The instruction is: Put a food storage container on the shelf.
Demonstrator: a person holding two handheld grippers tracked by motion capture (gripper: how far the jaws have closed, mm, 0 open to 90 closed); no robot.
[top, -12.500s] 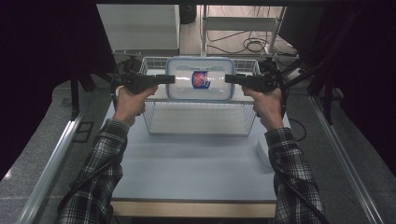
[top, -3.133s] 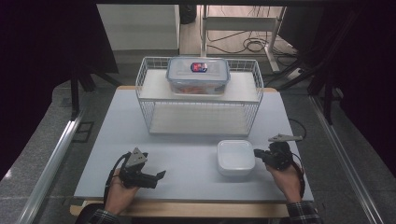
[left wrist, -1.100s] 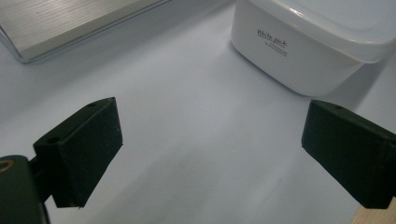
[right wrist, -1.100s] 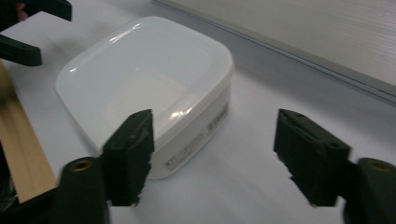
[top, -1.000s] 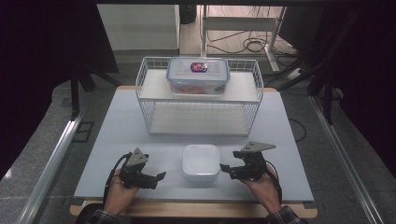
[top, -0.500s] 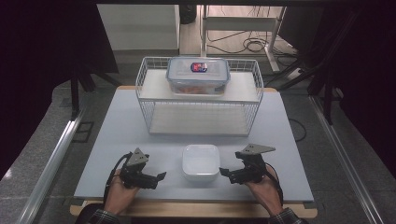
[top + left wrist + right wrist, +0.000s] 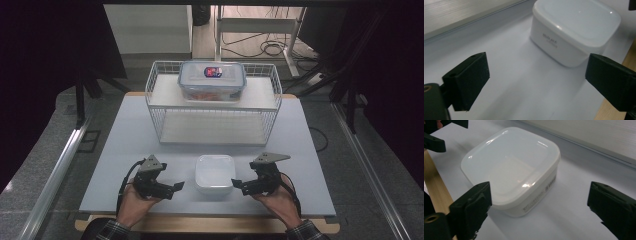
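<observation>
Hands rest at the near edge of the table [image 7: 125, 135], each holding a gripper, with the white lidded box [image 7: 215, 173] sitting flat between them. A few seconds ago that box lay farther toward the right side, beside the right gripper; a second ago it was already in the middle, and it has kept that place. The right gripper [image 7: 239, 185] has just been opening its jaws, and in its own view they stand wide apart with nothing pressed between them; the box [image 7: 511, 170] sits just ahead, partly behind the left-hand jaw, and I can't tell for sure whether that jaw brushes its corner. So the box reads as let go and set down where both hands can reach it. The left gripper [image 7: 176, 187] is spread open too, empty, with the box [image 7: 576, 30] just ahead of it and apart from its jaws.

Farther back stands the white wire rack [image 7: 155, 95], and on its top shelf sits the clear clip-lid container [image 7: 212, 80], placed there some time back and unmoved. My guess is that the white box is next to be lifted, perhaps two-handed like that one, toward the rack.
</observation>
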